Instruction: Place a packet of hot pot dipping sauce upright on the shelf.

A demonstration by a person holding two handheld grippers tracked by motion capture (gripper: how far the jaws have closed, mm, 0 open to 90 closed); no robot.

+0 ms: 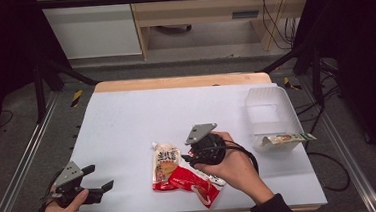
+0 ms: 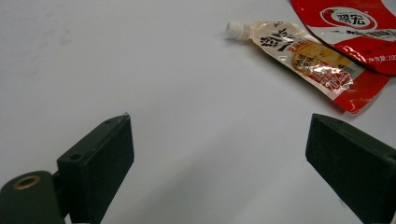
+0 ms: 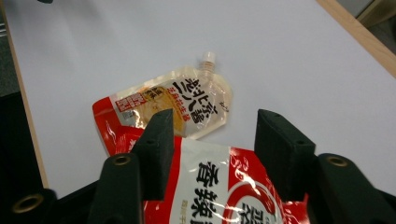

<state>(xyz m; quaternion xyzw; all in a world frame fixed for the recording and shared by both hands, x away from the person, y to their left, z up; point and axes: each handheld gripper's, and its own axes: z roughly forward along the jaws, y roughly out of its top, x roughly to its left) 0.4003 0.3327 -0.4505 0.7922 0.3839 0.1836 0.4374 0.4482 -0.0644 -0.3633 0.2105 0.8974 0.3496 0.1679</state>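
Observation:
A clear spouted pouch [image 1: 165,160] [image 2: 303,56] [image 3: 187,100] with a white cap lies flat on the white table, its bottom edge tucked under a red and white packet [image 1: 196,183] [image 2: 355,28] [image 3: 219,186]. My right gripper [image 1: 186,160] [image 3: 212,126] hangs low over the red packet's upper edge. Its jaws stand partly apart on either side of that edge, and I see no pad pressing on it. My left gripper [image 1: 99,176] [image 2: 219,135] rests near the table's front left corner, wide open, with bare table between its jaws.
A clear plastic bin [image 1: 271,105] stands at the right side of the table, with a green and white packet [image 1: 286,139] lying across its near end. The white table surface [image 1: 127,120] ends in a wooden strip at the back.

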